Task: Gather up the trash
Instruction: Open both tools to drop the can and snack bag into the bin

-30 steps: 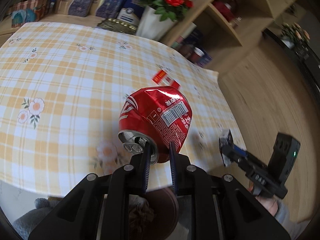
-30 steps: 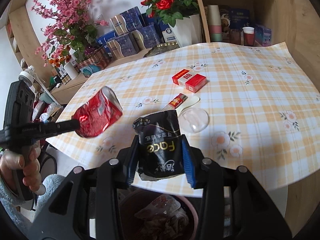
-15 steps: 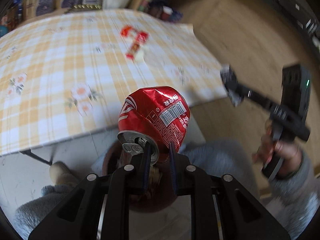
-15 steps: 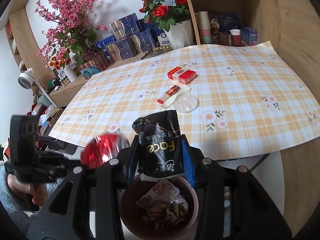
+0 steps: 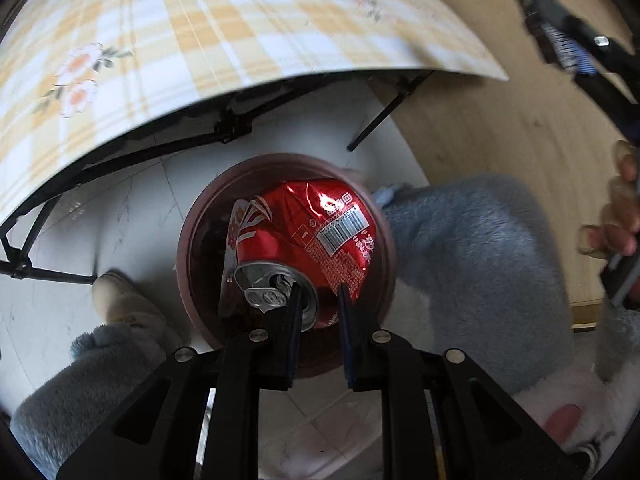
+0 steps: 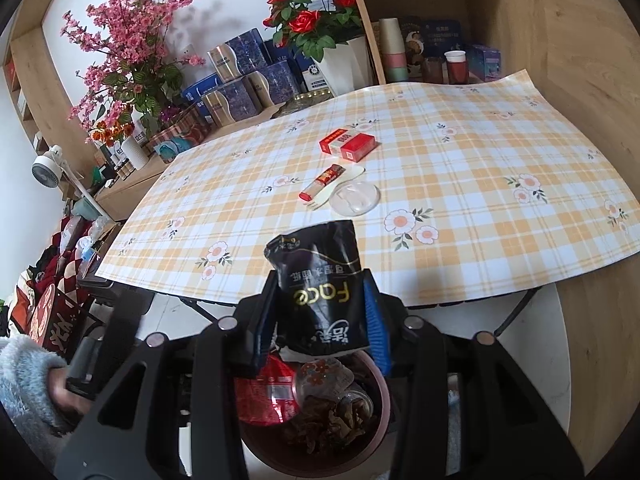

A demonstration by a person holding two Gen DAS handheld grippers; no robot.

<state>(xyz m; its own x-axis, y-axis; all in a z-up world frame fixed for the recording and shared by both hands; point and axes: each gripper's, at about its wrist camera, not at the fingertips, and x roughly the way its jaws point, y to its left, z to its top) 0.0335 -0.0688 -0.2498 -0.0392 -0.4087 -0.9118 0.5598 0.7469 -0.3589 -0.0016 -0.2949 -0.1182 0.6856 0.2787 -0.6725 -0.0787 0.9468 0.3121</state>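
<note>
Hanging over the floor, the left gripper (image 5: 318, 296) pinches a crushed red can (image 5: 308, 236) by its silver top rim, one finger inside the mouth and one outside, the jaws nearly closed on the thin metal. The can sits directly above the round brown bin (image 5: 188, 248), whose rim rings it on every side. Left of the bin a beige slipper (image 5: 120, 300) and a grey fleece leg stand on the white tiles; the table's black folding legs (image 5: 224, 128) cross behind, under the edge of the yellow checked tablecloth (image 5: 200, 32). To the right, a hand grips the right gripper's handle, blurred and cut off by the frame edge.

In the right wrist view, the tablecloth carries red boxes (image 6: 348, 144), a small red packet on a white fork (image 6: 328, 182), and a clear lid (image 6: 356, 198), all well apart from the bin. The right gripper (image 6: 320, 312) clamps a black pouch (image 6: 320, 284) between blue-padded fingers (image 6: 374, 316), jaws moderately apart on its width, above the bin's near rim. The pouch hides part of the bin; below it the can shows only as a red blur beside brown scraps and a flowered wrapper. The can is dented and creased, barcode facing up. The pouch is glossy, gold lettering upside down.
</note>
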